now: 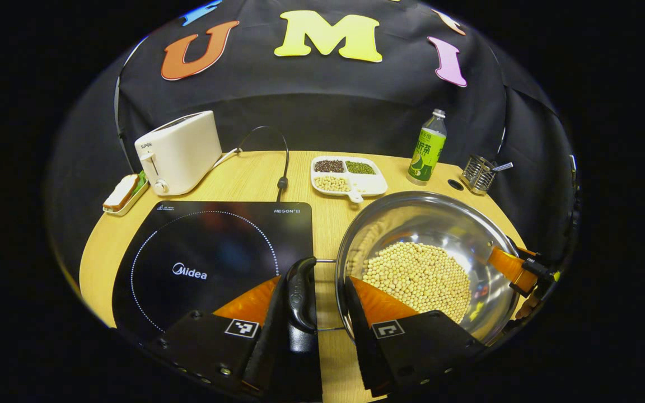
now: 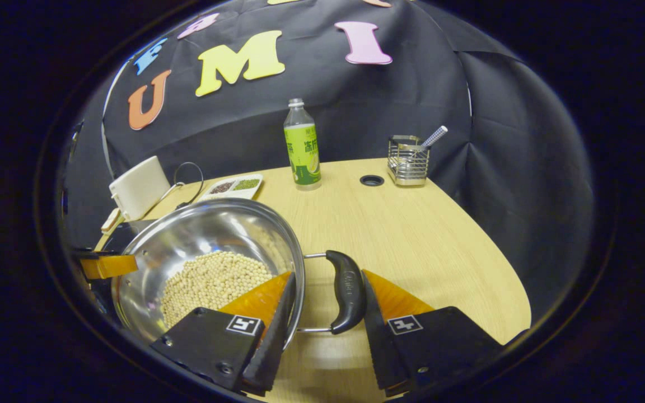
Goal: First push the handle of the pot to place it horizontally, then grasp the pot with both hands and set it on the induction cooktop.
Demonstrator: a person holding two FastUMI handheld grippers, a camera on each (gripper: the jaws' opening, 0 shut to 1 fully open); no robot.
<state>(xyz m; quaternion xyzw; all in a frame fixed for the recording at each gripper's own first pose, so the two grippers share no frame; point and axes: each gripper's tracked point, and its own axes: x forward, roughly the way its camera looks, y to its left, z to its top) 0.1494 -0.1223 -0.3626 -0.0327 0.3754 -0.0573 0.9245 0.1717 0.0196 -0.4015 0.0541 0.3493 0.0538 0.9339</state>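
On the round wooden table (image 2: 412, 235) stands a stainless steel pot (image 1: 440, 224) with a heap of soybeans (image 1: 417, 277) in its bottom. The pot sits just beside the black induction cooktop (image 1: 210, 252), on the bare wood and not on the glass plate.

From the left gripper view, the left gripper (image 1: 314, 291) is open around the pot's left handle (image 1: 300, 291), a black grip on two wire arms. One finger lies over the edge of the cooktop and touches the grip's outer side; the other finger reaches over the rim, above the beans, and a gap remains between it and the handle. So both fingers do not press on the handle.

From the right gripper view, the right gripper (image 2: 328, 291) is also open, with its fingers on both sides of the right handle (image 2: 347, 291). One finger is inside the pot over the beans, the other is on the table side, very close to the grip; whether it touches cannot be told. Each gripper shows small at the far rim of the pot in the other gripper's view.

Behind the pot are a divided tray (image 1: 347, 176) with three kinds of beans, a green tea bottle (image 2: 302, 145), a wire holder (image 2: 408, 159) with a utensil inside, and a white toaster (image 1: 180, 151) with its cable. A small dish with bread (image 1: 125, 193) lies beside the toaster.
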